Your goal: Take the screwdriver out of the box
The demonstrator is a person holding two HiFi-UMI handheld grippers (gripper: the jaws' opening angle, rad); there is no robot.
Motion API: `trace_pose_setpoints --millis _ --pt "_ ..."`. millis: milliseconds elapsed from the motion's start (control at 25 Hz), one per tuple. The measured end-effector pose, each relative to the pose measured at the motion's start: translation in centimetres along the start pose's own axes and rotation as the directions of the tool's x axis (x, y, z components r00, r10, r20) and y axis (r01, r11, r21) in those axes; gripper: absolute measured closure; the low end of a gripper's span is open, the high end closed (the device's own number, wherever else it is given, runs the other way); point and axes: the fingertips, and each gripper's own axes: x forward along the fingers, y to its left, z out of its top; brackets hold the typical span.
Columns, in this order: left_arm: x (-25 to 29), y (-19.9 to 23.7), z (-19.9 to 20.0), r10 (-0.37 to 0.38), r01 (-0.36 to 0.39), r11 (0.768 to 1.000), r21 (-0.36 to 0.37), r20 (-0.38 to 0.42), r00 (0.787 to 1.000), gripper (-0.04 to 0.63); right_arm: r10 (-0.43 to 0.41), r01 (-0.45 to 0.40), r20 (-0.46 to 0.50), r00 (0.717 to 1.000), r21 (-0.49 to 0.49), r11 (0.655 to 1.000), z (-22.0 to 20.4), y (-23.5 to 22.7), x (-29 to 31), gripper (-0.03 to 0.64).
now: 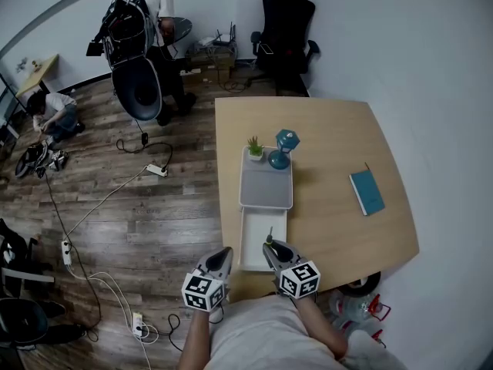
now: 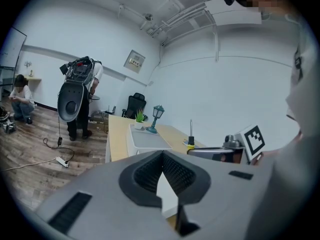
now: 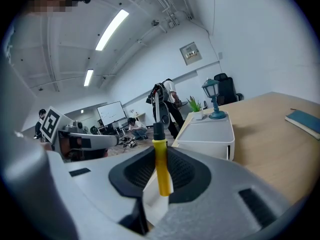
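Observation:
The screwdriver [image 3: 161,160] has a yellow handle and a dark shaft and stands upright between my right gripper's [image 3: 159,173] pads, which are shut on it. In the head view the right gripper [image 1: 271,247] holds the screwdriver [image 1: 269,236] over the near right corner of the white box's open part [image 1: 248,241]. My left gripper [image 1: 223,254] hangs at the table's near left corner, beside the box. Its jaws [image 2: 162,176] are shut with nothing between them. From the left gripper view the screwdriver [image 2: 190,133] sticks up out of the right gripper [image 2: 216,153].
The box's far half [image 1: 266,185] is flat-topped and carries a small potted plant [image 1: 255,146] and a blue lamp figure [image 1: 283,149]. A blue notebook [image 1: 367,192] lies at the table's right. People, cables and a black chair [image 1: 286,29] are on the floor beyond.

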Motion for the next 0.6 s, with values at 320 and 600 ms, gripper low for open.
trace_pose_setpoints --millis 320,600 --pt "0.13 -0.01 0.08 -0.002 0.002 1.000 -0.005 0.008 1.000 0.591 0.007 -0.007 0.006 1.000 0.004 1.000 -0.08 0.18 0.07 0.538" --pt "0.38 0.15 0.10 0.011 -0.011 1.000 -0.006 0.001 1.000 0.589 0.019 -0.019 0.004 1.000 0.000 1.000 0.18 0.36 0.33 0.538"
